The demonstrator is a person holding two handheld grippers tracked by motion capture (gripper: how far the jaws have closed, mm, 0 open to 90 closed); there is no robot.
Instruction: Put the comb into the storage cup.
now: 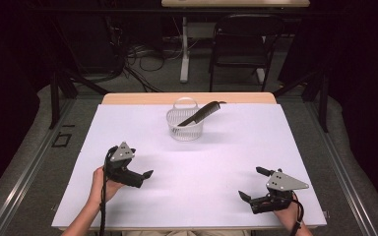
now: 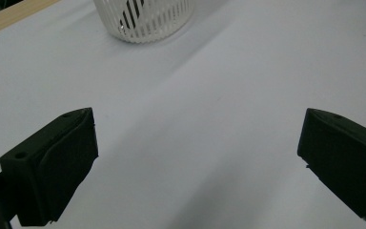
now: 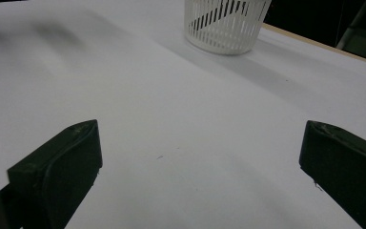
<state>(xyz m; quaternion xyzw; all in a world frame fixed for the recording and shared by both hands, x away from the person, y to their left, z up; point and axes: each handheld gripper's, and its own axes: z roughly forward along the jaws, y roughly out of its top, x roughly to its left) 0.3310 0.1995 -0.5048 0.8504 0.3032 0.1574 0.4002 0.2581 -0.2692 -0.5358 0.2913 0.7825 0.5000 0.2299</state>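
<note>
A white slatted basket (image 1: 184, 125) stands at the far middle of the white table (image 1: 192, 167). A black comb (image 1: 204, 112) leans in it, its upper end sticking out over the rim to the right. My left gripper (image 1: 131, 162) is open near the front left, well short of the basket, with nothing between its jaws. At the front right, my right gripper (image 1: 253, 183) is also open and holds nothing. The basket (image 2: 143, 19) appears at the top of the left gripper view, and the basket (image 3: 224, 24) at the top of the right gripper view, with dark comb parts behind the slats.
The table's far wooden edge (image 1: 187, 98) lies just behind the basket. Beyond it are a black chair (image 1: 243, 44), a white table leg (image 1: 184, 49) and cables on the floor (image 1: 138, 59). Wide bare tabletop separates both grippers from the basket.
</note>
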